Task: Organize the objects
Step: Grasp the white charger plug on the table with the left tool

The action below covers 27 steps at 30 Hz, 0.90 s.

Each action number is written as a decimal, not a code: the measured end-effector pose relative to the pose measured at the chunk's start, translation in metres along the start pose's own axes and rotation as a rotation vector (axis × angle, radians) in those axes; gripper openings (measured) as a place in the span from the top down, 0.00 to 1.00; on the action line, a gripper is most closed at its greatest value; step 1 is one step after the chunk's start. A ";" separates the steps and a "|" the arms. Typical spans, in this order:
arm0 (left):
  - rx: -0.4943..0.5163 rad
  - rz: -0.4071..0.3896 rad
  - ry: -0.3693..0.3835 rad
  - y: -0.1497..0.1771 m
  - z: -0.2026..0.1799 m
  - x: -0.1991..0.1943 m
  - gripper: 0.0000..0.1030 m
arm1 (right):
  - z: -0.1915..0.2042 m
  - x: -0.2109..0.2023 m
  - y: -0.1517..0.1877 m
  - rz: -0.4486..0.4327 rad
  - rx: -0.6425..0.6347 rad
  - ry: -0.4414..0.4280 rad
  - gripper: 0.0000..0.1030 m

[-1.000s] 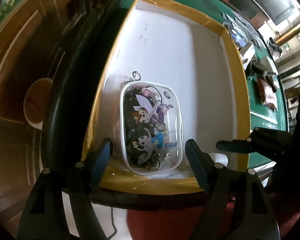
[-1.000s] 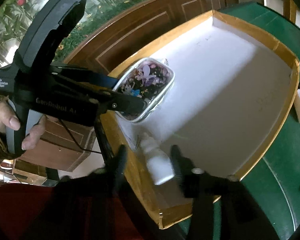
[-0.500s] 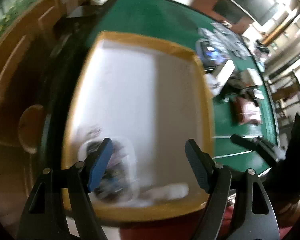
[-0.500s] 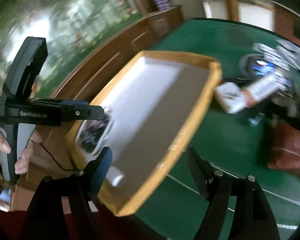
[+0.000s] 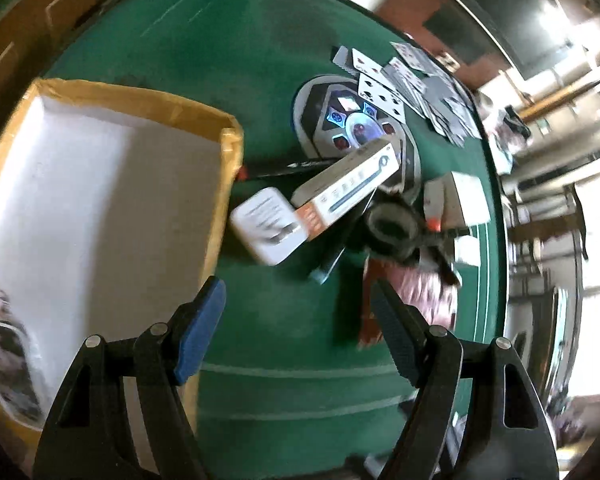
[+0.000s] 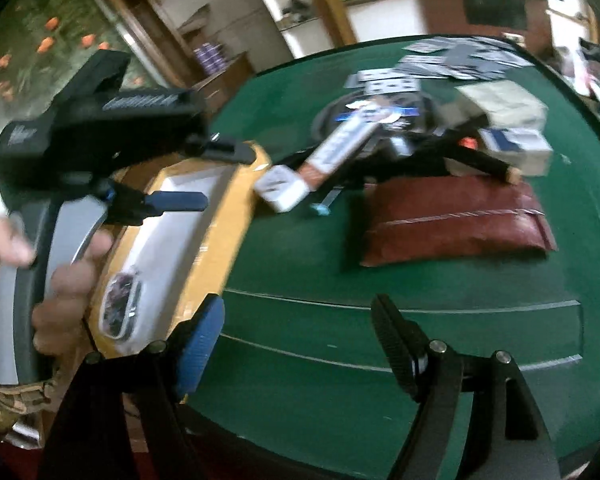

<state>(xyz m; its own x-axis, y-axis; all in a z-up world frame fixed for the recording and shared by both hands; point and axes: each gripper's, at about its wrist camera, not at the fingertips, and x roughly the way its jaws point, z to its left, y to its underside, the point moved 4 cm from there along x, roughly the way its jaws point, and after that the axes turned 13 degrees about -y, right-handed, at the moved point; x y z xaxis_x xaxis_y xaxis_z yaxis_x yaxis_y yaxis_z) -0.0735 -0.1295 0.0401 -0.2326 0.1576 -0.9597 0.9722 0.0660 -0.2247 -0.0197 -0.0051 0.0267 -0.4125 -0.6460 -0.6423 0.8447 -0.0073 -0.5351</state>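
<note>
Green felt table [image 5: 284,340] fills both views now: both grippers have swung off the tray [image 5: 228,148] at left, where the pouch [image 6: 120,312] stays, toward the clutter at upper right; left gripper [image 5: 298,328] and right gripper [image 6: 298,340] gape wide and empty, the white box [image 5: 266,222] likely next.

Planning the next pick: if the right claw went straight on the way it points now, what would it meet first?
Probably bare green felt. The right claw is open and empty, aimed down at the table ahead of the dark red pouch. The pouch lies just beyond that line; depth is unclear in this blurred view.
</note>
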 end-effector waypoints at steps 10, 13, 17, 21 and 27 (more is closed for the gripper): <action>-0.164 -0.023 -0.204 -0.017 -0.015 0.043 0.26 | -0.030 -0.025 0.009 -0.042 0.062 0.019 0.26; -0.193 0.003 -0.245 -0.020 -0.006 0.062 0.26 | -0.037 -0.029 0.009 -0.047 0.076 0.017 0.26; -0.182 -0.046 -0.276 -0.029 0.007 0.063 0.27 | -0.043 -0.032 0.005 -0.045 0.074 0.018 0.26; -0.189 -0.038 -0.269 -0.038 0.017 0.064 0.30 | -0.046 -0.032 0.002 -0.044 0.069 0.012 0.26; -0.083 -0.024 -0.279 -0.029 -0.003 0.069 0.52 | -0.049 -0.028 -0.002 -0.032 0.065 0.006 0.26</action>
<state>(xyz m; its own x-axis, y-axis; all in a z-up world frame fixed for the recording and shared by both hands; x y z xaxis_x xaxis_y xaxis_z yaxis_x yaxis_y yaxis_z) -0.1182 -0.1176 -0.0193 -0.2276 -0.1209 -0.9662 0.9582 0.1489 -0.2443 -0.0264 0.0502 0.0182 -0.4415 -0.6403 -0.6286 0.8514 -0.0778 -0.5187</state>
